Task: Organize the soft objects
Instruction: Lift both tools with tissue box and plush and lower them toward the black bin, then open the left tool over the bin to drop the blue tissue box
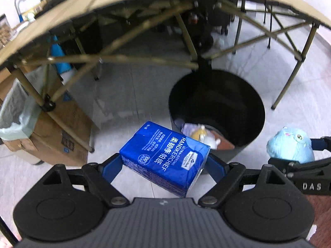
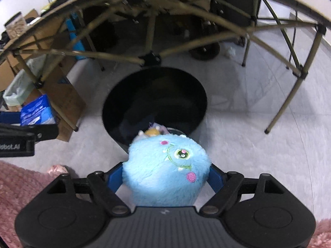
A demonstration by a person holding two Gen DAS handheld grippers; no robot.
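Our left gripper pinches a blue tissue pack; our right gripper squeezes a blue plush toy above the black bin.

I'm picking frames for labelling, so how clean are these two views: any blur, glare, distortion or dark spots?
Left wrist view: strong fisheye bend in the table edge; tissue pack sharp, its print readable; bin interior dark, though toys show at the bottom.
Right wrist view: same bend; the plush is brightly lit, slightly washed out; floor smeared by motion blur; bin nearly black inside.
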